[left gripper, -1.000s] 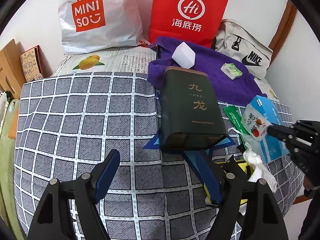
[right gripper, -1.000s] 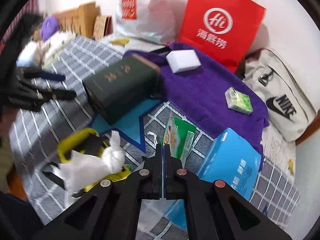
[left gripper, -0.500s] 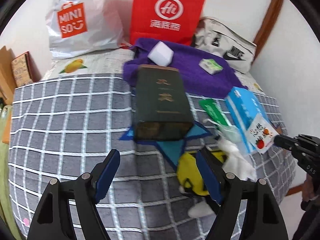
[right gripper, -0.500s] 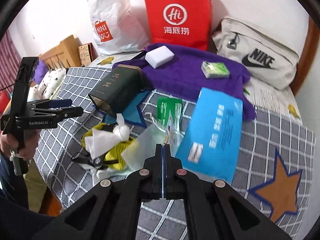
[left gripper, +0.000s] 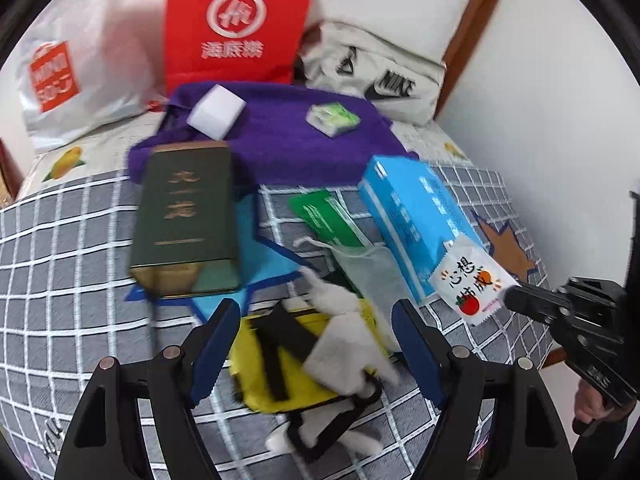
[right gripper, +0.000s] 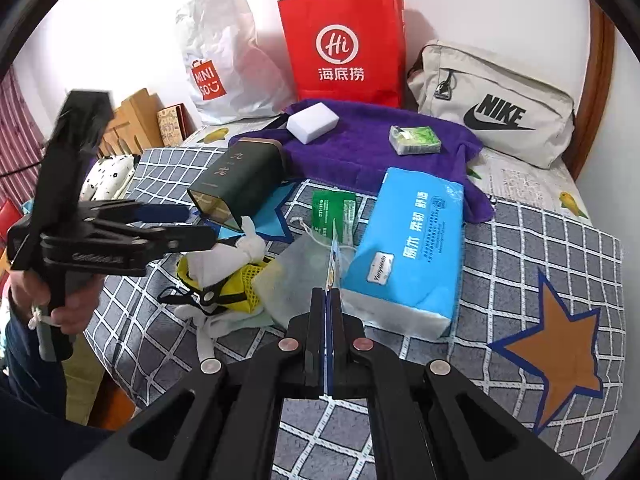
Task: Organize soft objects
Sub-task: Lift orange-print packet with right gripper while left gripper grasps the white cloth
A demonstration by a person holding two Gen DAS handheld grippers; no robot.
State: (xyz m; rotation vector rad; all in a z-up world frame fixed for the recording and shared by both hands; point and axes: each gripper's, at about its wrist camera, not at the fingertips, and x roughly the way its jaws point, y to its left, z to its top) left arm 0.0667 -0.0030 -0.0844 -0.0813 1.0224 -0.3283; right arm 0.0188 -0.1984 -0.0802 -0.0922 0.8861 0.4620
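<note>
Left gripper moved over yellow pouch, right gripper pinching sachet.

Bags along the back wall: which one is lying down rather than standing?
The beige Nike bag, at the right end, lying on the bed. The red paper bag and white Miniso bag stand upright.

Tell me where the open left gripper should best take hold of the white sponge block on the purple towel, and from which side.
Probably across its two long side faces, coming down from above. The white sponge block lies flat and alone on the purple towel, nothing touching it, so both sides look free for the left gripper, whose jaws stand open.
</note>
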